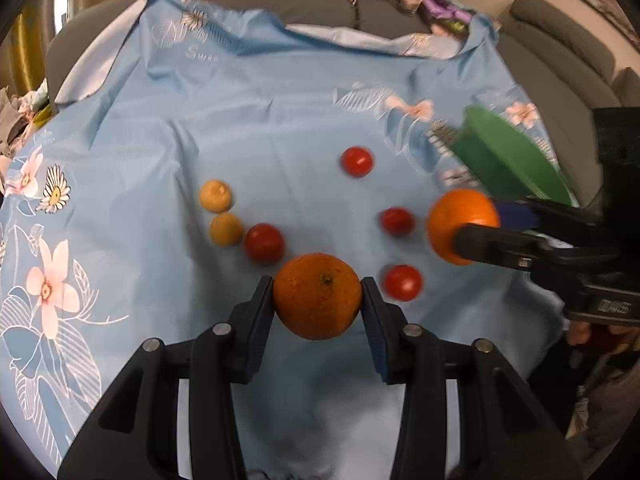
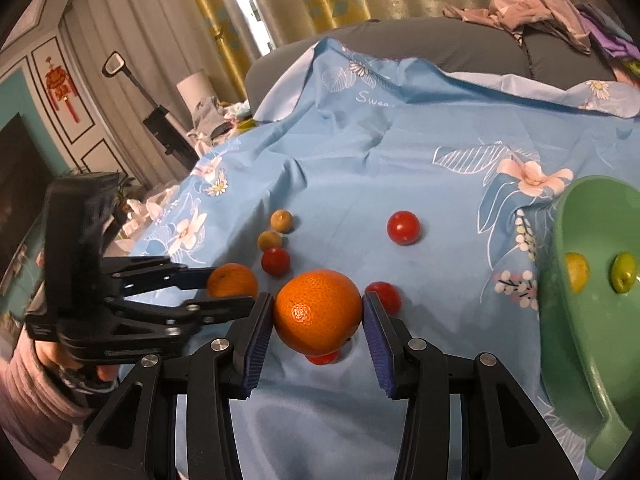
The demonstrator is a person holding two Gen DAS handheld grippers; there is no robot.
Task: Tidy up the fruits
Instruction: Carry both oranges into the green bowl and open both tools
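Observation:
My left gripper [image 1: 318, 298] is shut on an orange [image 1: 317, 296], held just above the blue floral cloth [image 1: 240, 120]. My right gripper [image 2: 318, 312] is shut on a second orange [image 2: 317, 311]; it also shows in the left wrist view [image 1: 460, 226], raised at the right. Several red tomatoes [image 1: 357, 161] [image 1: 264, 243] [image 1: 403, 282] and two small yellow-brown fruits [image 1: 215, 196] [image 1: 226, 229] lie on the cloth. A green bowl [image 2: 580, 320] at the right holds two small yellow-green fruits [image 2: 578, 272] [image 2: 623, 278].
The cloth covers a grey sofa [image 1: 320, 4] with clothes piled at the back [image 2: 540, 4]. The cloth's wrinkled far edge folds up. The person's hand [image 2: 52, 360] holds the left gripper at the left in the right wrist view.

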